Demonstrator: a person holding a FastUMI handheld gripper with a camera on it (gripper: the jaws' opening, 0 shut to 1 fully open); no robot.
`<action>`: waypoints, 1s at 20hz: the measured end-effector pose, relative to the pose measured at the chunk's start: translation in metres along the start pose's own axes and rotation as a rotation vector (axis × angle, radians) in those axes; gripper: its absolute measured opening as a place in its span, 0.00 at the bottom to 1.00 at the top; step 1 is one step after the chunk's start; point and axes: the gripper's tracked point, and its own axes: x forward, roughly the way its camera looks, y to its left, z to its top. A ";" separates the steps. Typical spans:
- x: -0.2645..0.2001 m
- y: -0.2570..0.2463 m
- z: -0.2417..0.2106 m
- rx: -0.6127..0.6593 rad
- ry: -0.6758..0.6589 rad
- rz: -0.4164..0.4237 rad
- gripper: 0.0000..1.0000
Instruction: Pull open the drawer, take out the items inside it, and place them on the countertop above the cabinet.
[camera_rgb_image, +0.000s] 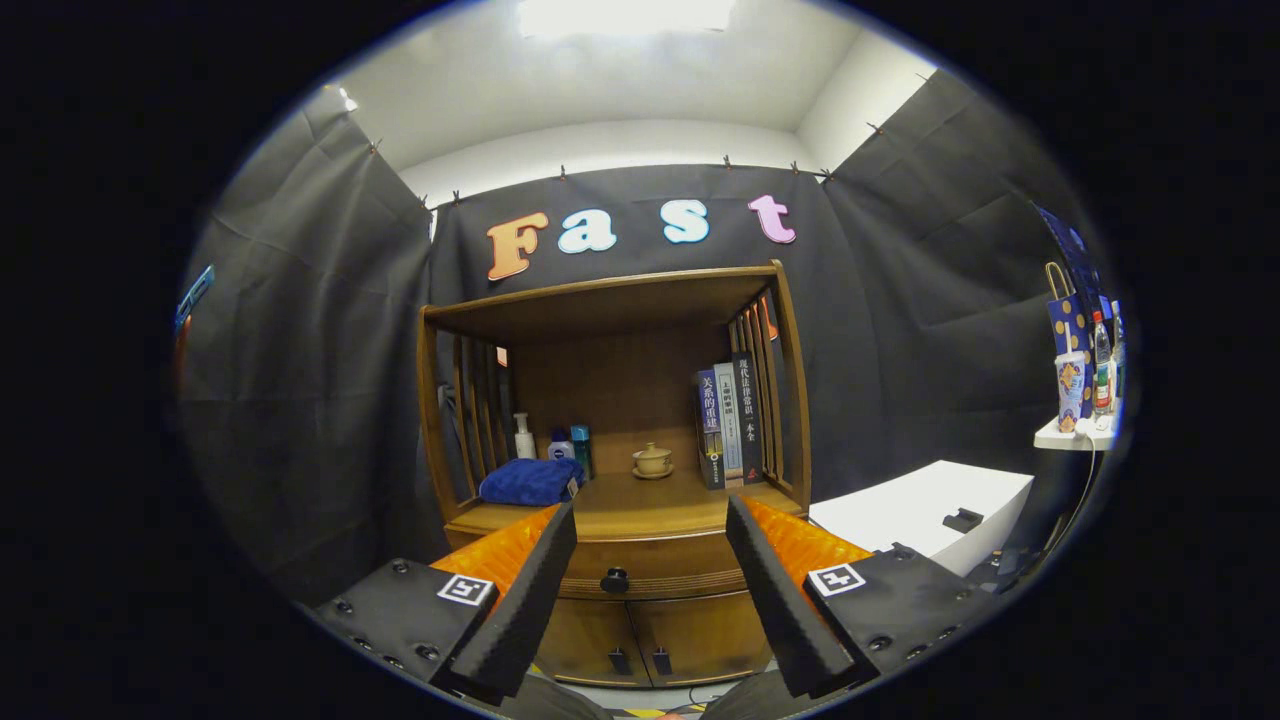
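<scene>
Your tool (651, 530) hangs released; centre its fingers on the drawer's knob (614, 579) (drawer still closed), then clench and pull straight.

We hold our two-finger handheld tongs (650, 520) level, pointing straight ahead, with both fingers spread wide apart and nothing gripped between them. The left finger (525, 590) and the right finger (780, 590) reach forward in a shallow V, their ridged inner pads facing each other across the open gap, each finger rising from a bolted mounting block.
</scene>
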 end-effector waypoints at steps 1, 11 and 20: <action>0.000 0.000 0.000 0.001 0.000 -0.001 0.98; 0.056 0.029 0.012 0.005 -0.034 0.029 0.98; 0.142 0.063 -0.067 -0.066 0.064 0.043 0.99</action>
